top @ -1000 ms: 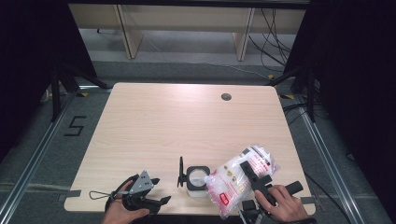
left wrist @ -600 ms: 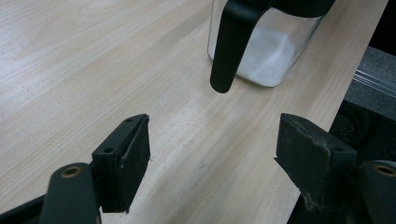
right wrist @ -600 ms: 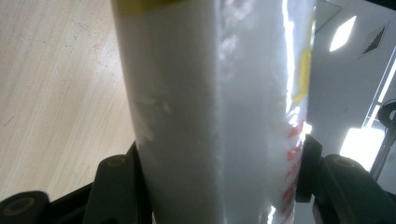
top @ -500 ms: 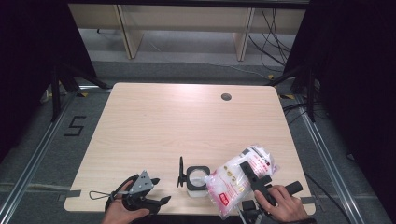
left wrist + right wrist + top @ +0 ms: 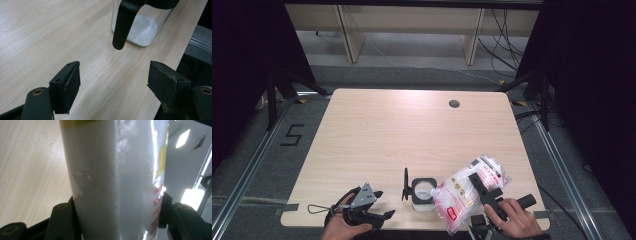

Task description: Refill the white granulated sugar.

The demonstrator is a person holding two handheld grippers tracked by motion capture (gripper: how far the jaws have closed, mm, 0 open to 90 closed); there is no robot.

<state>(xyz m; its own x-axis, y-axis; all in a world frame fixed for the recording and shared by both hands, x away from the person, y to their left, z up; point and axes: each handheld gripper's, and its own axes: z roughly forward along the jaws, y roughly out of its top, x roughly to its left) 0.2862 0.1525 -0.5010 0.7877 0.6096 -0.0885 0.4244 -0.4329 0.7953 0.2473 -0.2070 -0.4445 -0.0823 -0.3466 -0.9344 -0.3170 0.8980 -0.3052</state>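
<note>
A clear square jar [image 5: 422, 194] with white powder in its bottom stands near the table's front edge; its black handle [image 5: 406, 184] sticks up on its left side. My right gripper [image 5: 482, 187] is shut on a plastic bag of white powder [image 5: 459, 192] with red print, held tilted with its lower end over the jar. In the right gripper view the bag [image 5: 112, 165] sits between both jaws of my right gripper [image 5: 117, 205]. My left gripper [image 5: 383, 204] rests open to the left of the jar. From the left gripper view, its open jaws [image 5: 113, 77] face the jar [image 5: 147, 27] and the handle [image 5: 125, 22].
The light wooden table [image 5: 412, 135] has a round cable hole [image 5: 454, 104] at the back right. Wooden shelving [image 5: 412, 30] stands beyond the table. A "5" mark [image 5: 292, 135] is on the floor at left. Both hands sit at the table's front edge.
</note>
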